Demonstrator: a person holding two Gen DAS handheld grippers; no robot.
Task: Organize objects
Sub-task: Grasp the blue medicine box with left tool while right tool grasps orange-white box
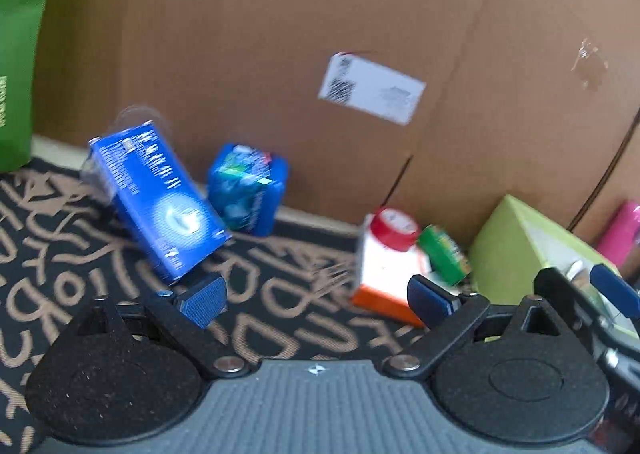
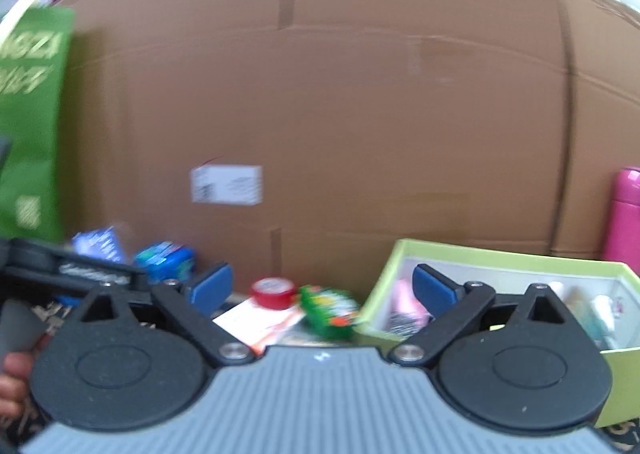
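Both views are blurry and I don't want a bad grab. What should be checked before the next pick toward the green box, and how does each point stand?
1. Left hand-held gripper open and empty: ok.
2. Right hand-held gripper open and empty: ok.
3. Lime-green box open on top, with bare space among the items inside: ok.
4. Loose items within sight: tall blue carton, small blue pack, red-lidded white and orange carton, green packet: ok.
5. Tall blue carton standing upright: not ok, it leans.
6. Image sharp enough to aim the pads: not ok, both views are smeared.
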